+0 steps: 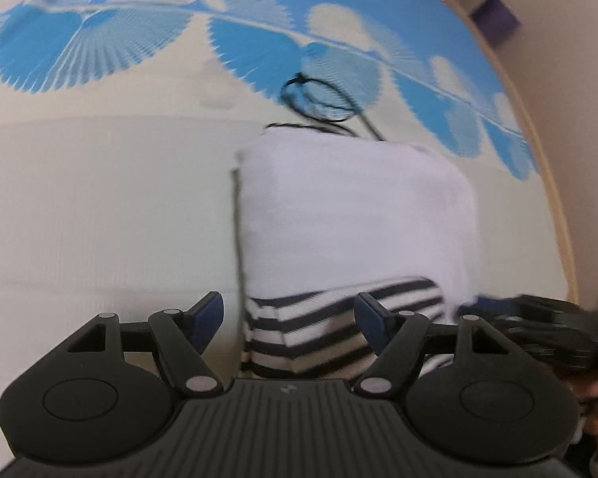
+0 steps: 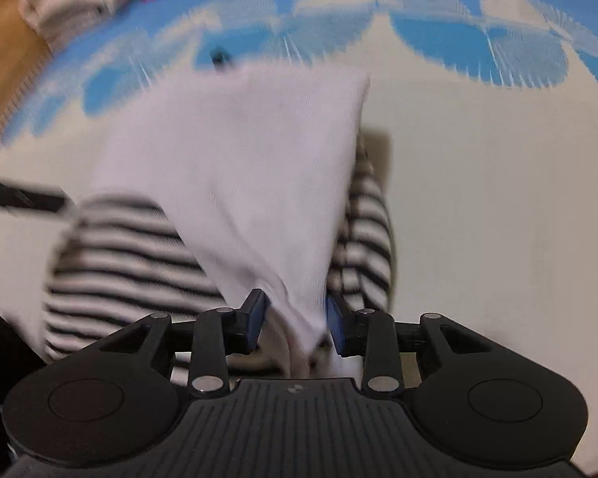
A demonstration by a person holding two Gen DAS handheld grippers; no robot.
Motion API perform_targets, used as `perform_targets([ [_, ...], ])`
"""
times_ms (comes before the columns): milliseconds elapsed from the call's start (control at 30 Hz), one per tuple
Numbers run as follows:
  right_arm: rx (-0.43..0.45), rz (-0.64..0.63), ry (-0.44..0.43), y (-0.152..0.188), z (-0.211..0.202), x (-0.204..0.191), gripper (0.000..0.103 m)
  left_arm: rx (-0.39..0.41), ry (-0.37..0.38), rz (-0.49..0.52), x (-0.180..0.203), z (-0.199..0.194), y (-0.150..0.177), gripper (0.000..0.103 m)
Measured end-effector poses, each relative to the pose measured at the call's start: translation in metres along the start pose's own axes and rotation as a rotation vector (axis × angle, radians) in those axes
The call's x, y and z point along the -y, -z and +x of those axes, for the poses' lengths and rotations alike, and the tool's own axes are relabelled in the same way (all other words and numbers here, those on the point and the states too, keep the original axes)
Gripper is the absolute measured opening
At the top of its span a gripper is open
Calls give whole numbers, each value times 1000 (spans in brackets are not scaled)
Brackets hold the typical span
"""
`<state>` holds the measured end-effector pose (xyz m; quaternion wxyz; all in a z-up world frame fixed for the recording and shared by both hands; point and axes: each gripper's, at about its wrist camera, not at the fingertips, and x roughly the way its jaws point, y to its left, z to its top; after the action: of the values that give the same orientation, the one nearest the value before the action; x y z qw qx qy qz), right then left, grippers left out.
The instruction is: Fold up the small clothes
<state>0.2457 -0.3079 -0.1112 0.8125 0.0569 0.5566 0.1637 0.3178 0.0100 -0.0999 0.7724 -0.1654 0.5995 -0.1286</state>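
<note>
The left gripper (image 1: 289, 318) stood with jaws apart over the striped garment (image 1: 319, 334). At twelve o'clock from it lay the white cloth (image 1: 355, 215). The right gripper (image 2: 295, 318), blurred, seemingly pinched that cloth's corner.

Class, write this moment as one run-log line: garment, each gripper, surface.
white cloth over striped garment | left gripper open, empty | right gripper pinching white cloth corner | blue-patterned mat

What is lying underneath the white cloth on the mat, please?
A black-and-white striped garment lies under the white cloth, showing on both sides of it and at its near edge. Its middle is covered, so its shape and folds there cannot be seen.
</note>
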Motion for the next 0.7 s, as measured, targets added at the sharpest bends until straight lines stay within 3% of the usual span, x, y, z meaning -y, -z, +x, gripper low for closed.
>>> perform_targets([
  [67,97,38,-52,-4,-15,7,47,-13,1,-44,-8,6,-6,79],
  [133,152,116,-45,-9,-18,18,72,-9,19,-113,-16,11,-13,80],
  [233,111,235,3,-13,-3,37,73,-4,26,-182,-27,20,-27,83],
  [500,-12,360,-40,-18,44,44,73,-50,91,-288,-35,68,-40,91],
  [567,-17,362,-49,-20,51,43,68,-46,115,-311,-38,75,-40,91],
  [633,-10,353,-82,-17,49,39,37,-37,139,-299,-36,77,-43,80],
  [667,-9,357,-97,-19,49,38,33,-33,144,-292,-34,75,-45,73],
  [700,-3,352,-96,-21,48,35,26,-24,138,-278,-32,72,-46,60],
])
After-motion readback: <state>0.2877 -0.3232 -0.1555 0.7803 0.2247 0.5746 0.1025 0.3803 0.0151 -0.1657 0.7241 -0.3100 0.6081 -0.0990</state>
